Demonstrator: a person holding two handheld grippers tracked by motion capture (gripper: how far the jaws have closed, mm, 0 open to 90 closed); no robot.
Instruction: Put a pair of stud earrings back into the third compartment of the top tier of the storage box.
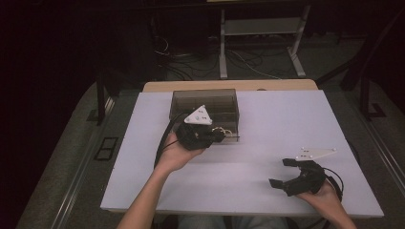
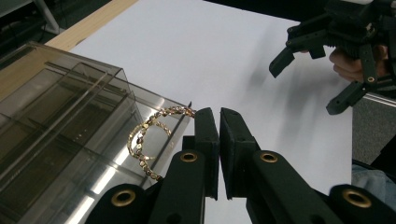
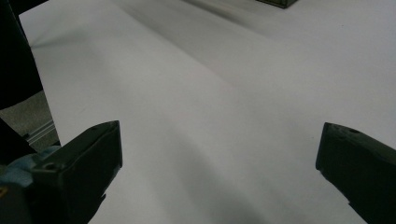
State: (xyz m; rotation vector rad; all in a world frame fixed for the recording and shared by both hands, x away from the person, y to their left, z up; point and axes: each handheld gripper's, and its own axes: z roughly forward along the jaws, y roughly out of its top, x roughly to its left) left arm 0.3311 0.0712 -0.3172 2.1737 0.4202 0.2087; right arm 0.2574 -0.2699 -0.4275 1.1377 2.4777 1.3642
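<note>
1. The left gripper [image 2: 219,116] has its jaws closed; a gold bracelet [image 2: 149,140] hangs at them, seemingly pinched, beside the smoky organizer box [image 2: 70,121].
2. The right gripper [image 1: 282,174] rests wide open on the white table [image 1: 267,124].

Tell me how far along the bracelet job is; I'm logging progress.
Done: the left gripper has shut on the gold bracelet and holds it at the corner of the smoky clear box. In hand: carrying it by the box's wall. Left: whether it goes in or comes out I cannot tell. The right gripper rests open on the white table.
</note>
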